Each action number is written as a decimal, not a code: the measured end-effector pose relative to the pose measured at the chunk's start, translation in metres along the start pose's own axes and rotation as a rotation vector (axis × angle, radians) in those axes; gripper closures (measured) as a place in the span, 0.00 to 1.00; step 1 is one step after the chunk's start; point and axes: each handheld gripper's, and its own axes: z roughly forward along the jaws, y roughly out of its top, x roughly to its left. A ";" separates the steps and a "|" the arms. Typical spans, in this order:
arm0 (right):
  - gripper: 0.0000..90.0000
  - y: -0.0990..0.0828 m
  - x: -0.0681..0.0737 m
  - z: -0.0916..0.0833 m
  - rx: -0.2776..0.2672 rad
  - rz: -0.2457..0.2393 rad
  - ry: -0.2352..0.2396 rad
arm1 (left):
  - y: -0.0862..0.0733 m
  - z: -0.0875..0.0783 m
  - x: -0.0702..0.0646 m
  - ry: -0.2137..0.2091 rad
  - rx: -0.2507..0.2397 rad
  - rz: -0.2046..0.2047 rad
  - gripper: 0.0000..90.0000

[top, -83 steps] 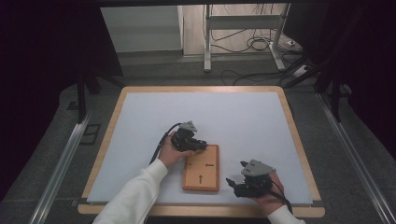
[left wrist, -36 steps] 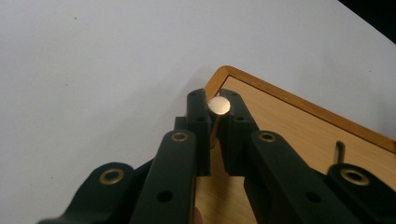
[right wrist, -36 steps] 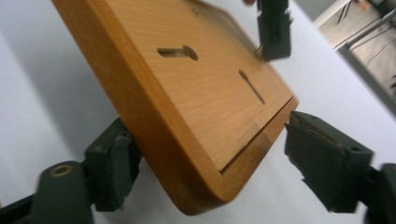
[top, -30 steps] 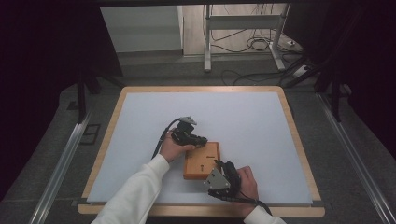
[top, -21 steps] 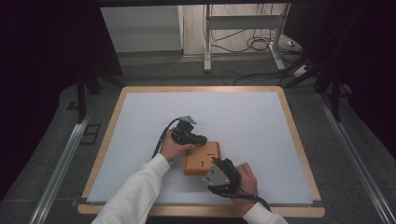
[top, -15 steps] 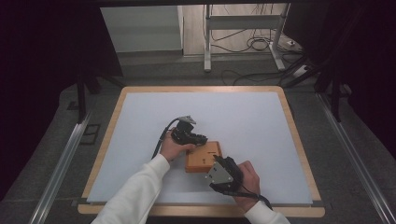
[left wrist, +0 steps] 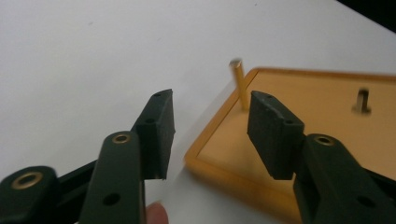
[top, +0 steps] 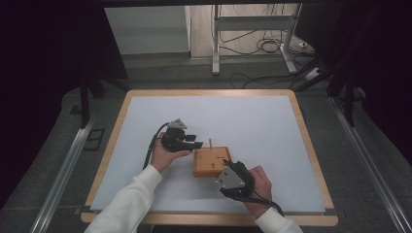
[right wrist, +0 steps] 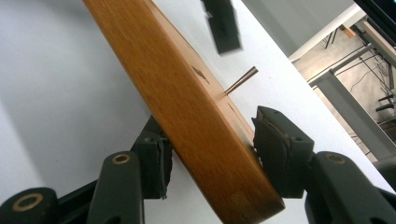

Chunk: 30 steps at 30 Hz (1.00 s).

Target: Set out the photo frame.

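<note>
You are working in a lab-style recording space. The table (top: 311,145) has a wooden rim and a plain white top, with metal rails (top: 58,174) along both sides and dark curtains (top: 43,58) around it. Behind it, loose cables (top: 262,46) lie on the floor near a metal stand (top: 216,39).

Nothing readable anywhere, honestly: no text, labels, brands or numbers. The wooden block (top: 212,162) only has small dark marks on top, too tiny to make out.
</note>
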 end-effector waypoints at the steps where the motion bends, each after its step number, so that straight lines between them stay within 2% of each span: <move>1: 0.54 0.000 0.000 0.000 0.000 0.000 0.000 | -0.005 -0.005 0.001 0.006 0.006 0.005 0.54; 6: 0.54 0.001 -0.001 0.000 0.004 0.004 -0.001 | -0.028 -0.028 0.006 0.033 0.009 0.002 0.52; 8: 0.55 0.003 -0.003 0.000 0.008 0.007 0.007 | -0.037 -0.042 0.009 0.039 -0.010 -0.011 0.51; 13: 0.56 0.008 -0.012 0.001 0.021 0.005 0.036 | -0.049 -0.054 0.010 0.038 -0.014 -0.022 0.50; 18: 0.57 0.011 -0.021 0.001 0.029 0.023 0.065 | -0.057 -0.057 0.008 0.043 0.003 -0.019 0.49; 27: 0.60 0.023 -0.047 0.007 0.023 0.052 0.115 | -0.058 -0.055 0.003 0.034 0.013 -0.010 0.49; 30: 0.60 0.025 -0.052 0.008 0.021 0.057 0.122 | -0.060 -0.055 0.002 0.033 0.016 -0.008 0.49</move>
